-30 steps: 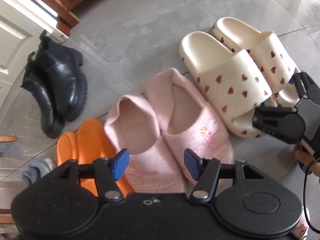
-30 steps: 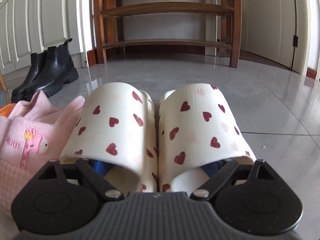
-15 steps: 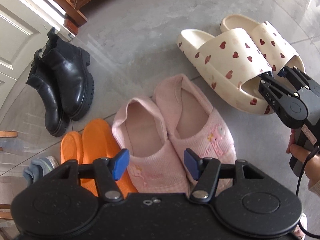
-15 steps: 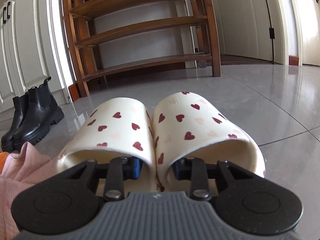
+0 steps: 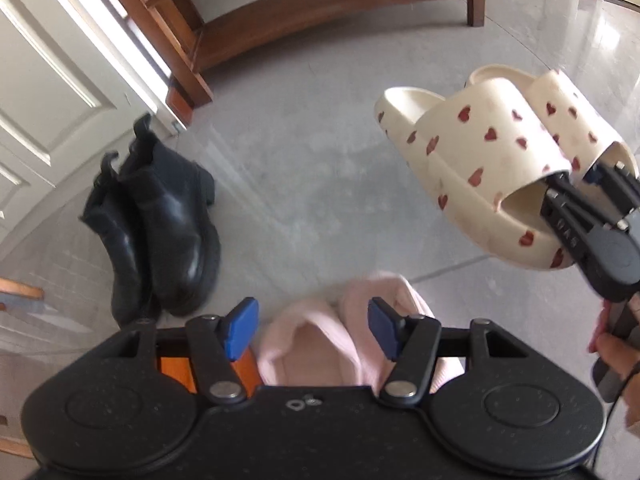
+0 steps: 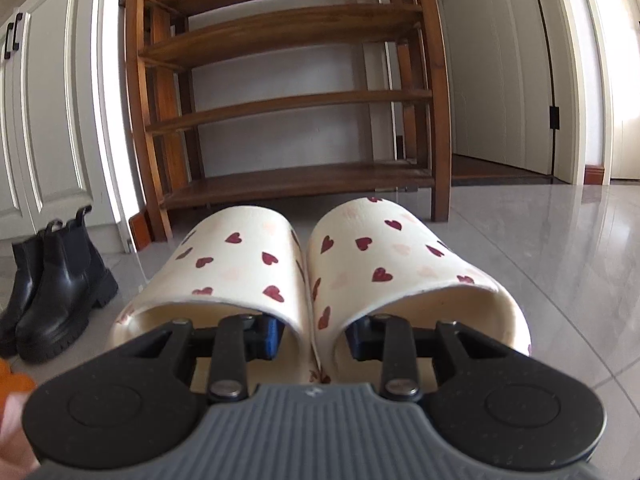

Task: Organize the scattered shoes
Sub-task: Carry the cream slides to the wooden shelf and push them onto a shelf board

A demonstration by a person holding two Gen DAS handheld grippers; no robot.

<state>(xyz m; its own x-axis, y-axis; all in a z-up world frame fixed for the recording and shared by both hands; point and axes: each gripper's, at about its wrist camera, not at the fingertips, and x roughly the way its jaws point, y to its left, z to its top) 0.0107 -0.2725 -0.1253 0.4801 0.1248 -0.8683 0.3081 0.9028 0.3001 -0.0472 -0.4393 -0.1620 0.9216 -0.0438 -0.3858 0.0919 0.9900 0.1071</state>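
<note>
Far left, against the white cabinet doors point(image 6: 48, 120): black boots point(image 5: 160, 224), a pair standing upright and touching on the grey floor point(image 5: 304, 184). Just right of them and nearer, a sliver of orange slippers point(image 5: 176, 372), mostly hidden behind the left claw point(image 5: 312, 330). Left claw spread, blue pads point(image 5: 240, 326) apart with nothing pinched — hanging over the pink slippers point(image 5: 344, 340), which lie side by side on the floor below it. Farther back, centre: wooden shoe rack point(image 6: 288, 100) with bare shelves, standing against the wall. Right of centre, cream heart slippers point(image 5: 492, 152) lifted clear of the floor, toes toward the rack. Right claw point(image 6: 310, 334) pinching them together — one finger slid inside each slipper, the two inner walls squeezed between the pads; jaws lately drawn in on the pair. At the far right edge of the left view, part of a hand point(image 5: 616, 356) around the right claw's handle.
</note>
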